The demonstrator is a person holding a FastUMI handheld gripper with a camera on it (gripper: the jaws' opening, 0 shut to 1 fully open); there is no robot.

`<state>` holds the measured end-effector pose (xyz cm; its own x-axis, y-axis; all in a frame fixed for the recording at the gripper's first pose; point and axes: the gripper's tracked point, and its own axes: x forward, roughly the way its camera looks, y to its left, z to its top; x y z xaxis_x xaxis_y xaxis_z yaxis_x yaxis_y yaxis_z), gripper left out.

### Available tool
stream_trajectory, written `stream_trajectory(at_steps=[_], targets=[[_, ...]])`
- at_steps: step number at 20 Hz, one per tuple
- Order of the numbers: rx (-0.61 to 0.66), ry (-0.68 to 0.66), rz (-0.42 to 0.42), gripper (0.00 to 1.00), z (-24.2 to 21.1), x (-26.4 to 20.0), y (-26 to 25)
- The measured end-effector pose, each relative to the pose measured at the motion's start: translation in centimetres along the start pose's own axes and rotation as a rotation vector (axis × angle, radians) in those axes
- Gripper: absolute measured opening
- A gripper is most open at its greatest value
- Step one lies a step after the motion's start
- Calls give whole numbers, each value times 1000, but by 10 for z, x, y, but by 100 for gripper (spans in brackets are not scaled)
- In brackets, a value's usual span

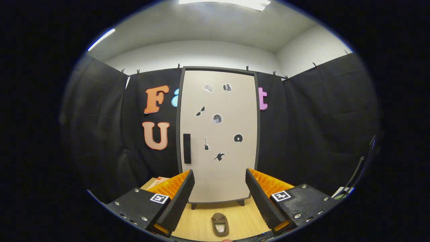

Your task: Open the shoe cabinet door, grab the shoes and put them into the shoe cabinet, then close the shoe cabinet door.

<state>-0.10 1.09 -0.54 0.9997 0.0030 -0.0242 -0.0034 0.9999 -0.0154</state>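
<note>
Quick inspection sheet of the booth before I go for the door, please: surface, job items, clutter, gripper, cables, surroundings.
Surface: light wooden floor, bare around the shoe.
Job's things: shoe cabinet stands upright ahead, its door shut; black handle sits on the door's left edge. One brown shoe lies on the floor between the fingers, in front of the cabinet.
Clutter: cardboard box to the cabinet's lower left, partly hidden behind the left finger.
Grippers: gripper open, fingers wide apart, holding nothing.
Cables: dark cables hang along the right cloth wall.
Surroundings: black cloth walls, white ceiling with lights; stickers on the door.
</note>
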Motion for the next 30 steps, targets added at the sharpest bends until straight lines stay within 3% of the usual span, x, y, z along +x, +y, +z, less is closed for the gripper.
stream_trajectory(at_steps=[11,30], targets=[[8,10,45,95,-6,28,43],[-45,23,148,95,-21,153,113]])
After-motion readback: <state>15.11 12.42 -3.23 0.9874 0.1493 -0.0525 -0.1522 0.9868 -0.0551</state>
